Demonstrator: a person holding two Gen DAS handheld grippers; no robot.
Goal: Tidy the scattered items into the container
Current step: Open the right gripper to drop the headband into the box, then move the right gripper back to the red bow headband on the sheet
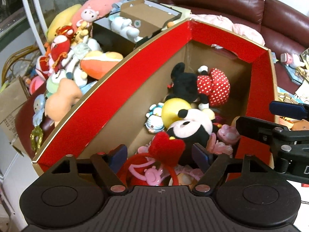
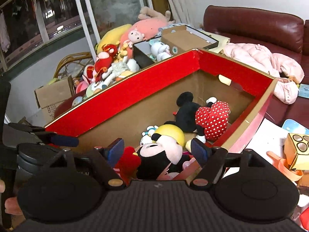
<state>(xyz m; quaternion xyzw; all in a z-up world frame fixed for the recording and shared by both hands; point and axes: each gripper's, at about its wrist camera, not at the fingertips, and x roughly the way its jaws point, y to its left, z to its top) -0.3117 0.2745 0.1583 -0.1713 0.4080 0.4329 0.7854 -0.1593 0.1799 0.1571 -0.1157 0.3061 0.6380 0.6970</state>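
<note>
The container is a large cardboard box with a red inner rim (image 1: 115, 89) (image 2: 115, 100). Inside it lie a mouse plush in a red polka-dot dress (image 1: 212, 89) (image 2: 210, 119), a black-and-pink mouse plush (image 1: 191, 123) (image 2: 164, 154), a yellow ball (image 1: 173, 110) and small blue cat figures (image 1: 154, 123). My left gripper (image 1: 160, 154) is open above the box's near end, with a red heart headband (image 1: 166, 147) lying loose below its fingers. My right gripper (image 2: 157, 149) is open too, just over the black-and-pink plush, pads not touching it.
A heap of plush toys (image 1: 67, 58) (image 2: 108, 65) is piled beyond the box's left wall, with a small black box (image 1: 123, 29) holding a white toy. A maroon sofa (image 1: 231, 3) carries a pink jacket (image 2: 260, 58). Loose items and a yellow carton (image 2: 295, 150) lie at the right.
</note>
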